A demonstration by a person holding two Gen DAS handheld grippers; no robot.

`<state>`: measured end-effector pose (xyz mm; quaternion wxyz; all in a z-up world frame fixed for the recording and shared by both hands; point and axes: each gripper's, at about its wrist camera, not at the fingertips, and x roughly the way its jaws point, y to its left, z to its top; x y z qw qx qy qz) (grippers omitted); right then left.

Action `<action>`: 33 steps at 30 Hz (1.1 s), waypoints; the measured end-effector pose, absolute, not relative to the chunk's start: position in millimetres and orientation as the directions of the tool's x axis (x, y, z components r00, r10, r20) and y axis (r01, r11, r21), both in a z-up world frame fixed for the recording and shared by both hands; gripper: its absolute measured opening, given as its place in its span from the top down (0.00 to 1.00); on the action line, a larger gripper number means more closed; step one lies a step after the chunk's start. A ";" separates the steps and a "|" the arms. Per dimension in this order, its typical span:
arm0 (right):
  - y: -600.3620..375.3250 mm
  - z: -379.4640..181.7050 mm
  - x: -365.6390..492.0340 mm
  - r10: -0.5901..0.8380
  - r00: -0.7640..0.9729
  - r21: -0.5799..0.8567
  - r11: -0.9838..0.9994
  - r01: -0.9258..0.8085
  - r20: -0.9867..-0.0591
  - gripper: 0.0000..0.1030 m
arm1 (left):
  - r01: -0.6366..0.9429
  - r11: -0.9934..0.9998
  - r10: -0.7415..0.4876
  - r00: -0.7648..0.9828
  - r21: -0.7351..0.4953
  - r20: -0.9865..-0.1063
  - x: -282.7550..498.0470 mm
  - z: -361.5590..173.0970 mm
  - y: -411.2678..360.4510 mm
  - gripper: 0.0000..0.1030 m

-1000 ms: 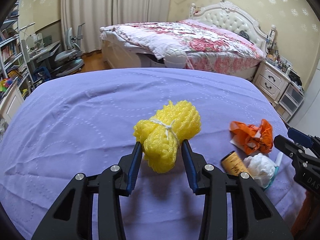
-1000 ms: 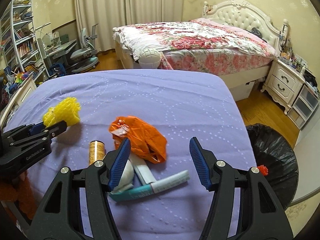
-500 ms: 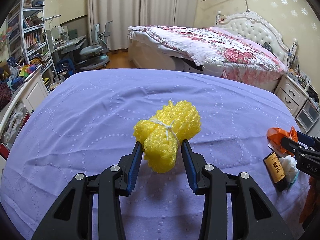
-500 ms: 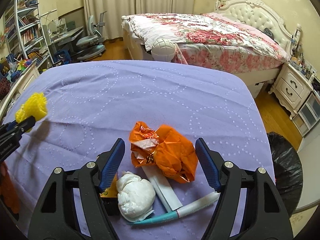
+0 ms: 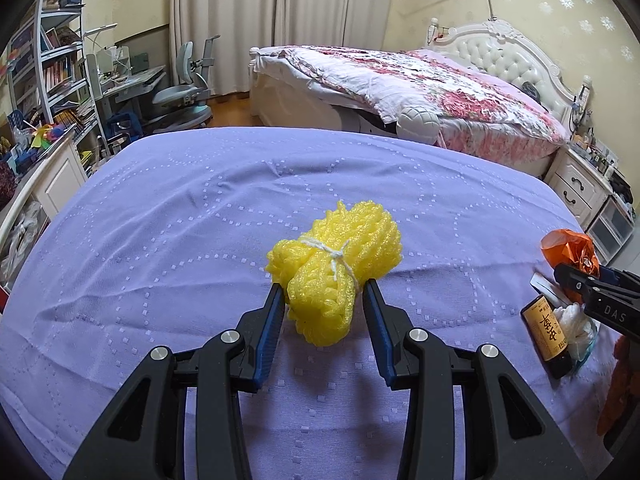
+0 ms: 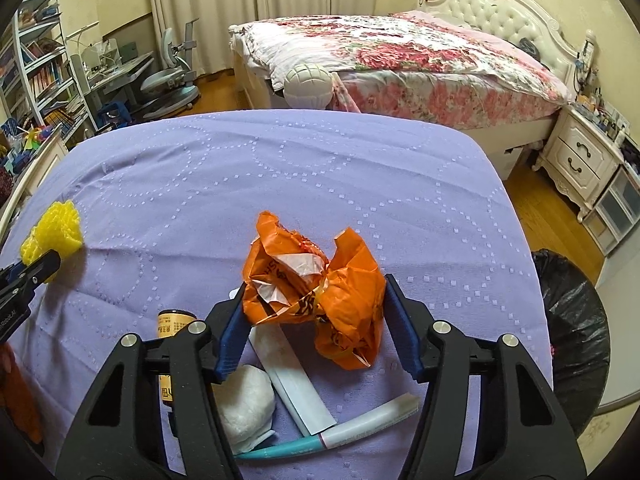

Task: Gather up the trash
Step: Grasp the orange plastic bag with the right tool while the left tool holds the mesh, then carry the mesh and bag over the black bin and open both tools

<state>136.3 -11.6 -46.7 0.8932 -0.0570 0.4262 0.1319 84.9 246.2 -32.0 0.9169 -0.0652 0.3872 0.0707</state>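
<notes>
My left gripper is shut on a yellow foam net bundle tied with white string, held over the purple tablecloth. My right gripper is open, its jaws on either side of a crumpled orange plastic bag on the cloth; the left pad touches it. Under and near it lie a white paper ball, a white flat strip, a teal-and-white tube and a small brown bottle. The yellow bundle also shows in the right wrist view.
A bin with a black bag stands on the floor right of the table. Behind are a floral bed, a white nightstand, a desk chair and bookshelves at the left.
My right gripper has moved forward and down so its jaws now flank the orange bag. My left gripper has swung left with the yellow bundle still held.
</notes>
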 end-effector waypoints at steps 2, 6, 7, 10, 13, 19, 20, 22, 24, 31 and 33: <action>-13.6 -44.9 135.6 0.181 0.611 0.009 0.962 -0.274 -0.770 0.44 | -0.180 0.981 0.077 0.692 -0.069 -0.718 84.5 -32.0 244.8 0.60; -22.1 -36.4 129.9 0.185 0.632 0.025 0.967 -0.254 -0.752 0.44 | -0.167 0.983 0.066 0.699 -0.072 -0.712 82.1 -30.6 236.8 0.60; -24.8 -33.2 128.2 0.183 0.641 0.025 0.969 -0.248 -0.746 0.44 | -0.161 0.984 0.060 0.702 -0.076 -0.710 81.0 -29.6 233.8 0.60; -32.5 -26.0 121.2 0.181 0.657 0.028 0.971 -0.236 -0.732 0.44 | -0.144 0.986 0.045 0.711 -0.083 -0.701 77.4 -26.2 223.9 0.60; -42.6 -19.3 112.5 0.170 0.674 0.025 0.975 -0.219 -0.718 0.44 | -0.122 0.989 0.028 0.720 -0.086 -0.693 73.9 -22.1 211.9 0.60; -68.1 -9.7 91.7 0.156 0.701 0.036 0.983 -0.182 -0.696 0.44 | -0.073 0.993 -0.012 0.737 -0.097 -0.675 65.4 -12.0 184.8 0.60; -72.7 -8.6 88.0 0.152 0.706 0.038 0.984 -0.175 -0.692 0.44 | -0.068 0.993 -0.016 0.740 -0.098 -0.673 64.3 -10.7 180.4 0.60; -80.5 -7.4 81.3 0.146 0.712 0.039 0.986 -0.165 -0.687 0.44 | -0.050 0.994 -0.030 0.746 -0.100 -0.665 60.0 -7.5 169.5 0.60; -89.1 -5.8 74.2 0.139 0.719 0.041 0.988 -0.152 -0.681 0.44 | -0.032 0.995 -0.042 0.751 -0.099 -0.660 55.6 -6.0 157.6 0.60; -120.0 -7.3 53.0 0.103 0.732 0.042 0.994 -0.101 -0.673 0.44 | 0.038 0.993 -0.100 0.749 -0.108 -0.656 44.1 -7.4 113.4 0.60; -131.3 -7.7 47.9 0.089 0.736 0.043 0.996 -0.081 -0.671 0.44 | 0.063 0.992 -0.119 0.746 -0.109 -0.655 42.5 -7.4 99.7 0.60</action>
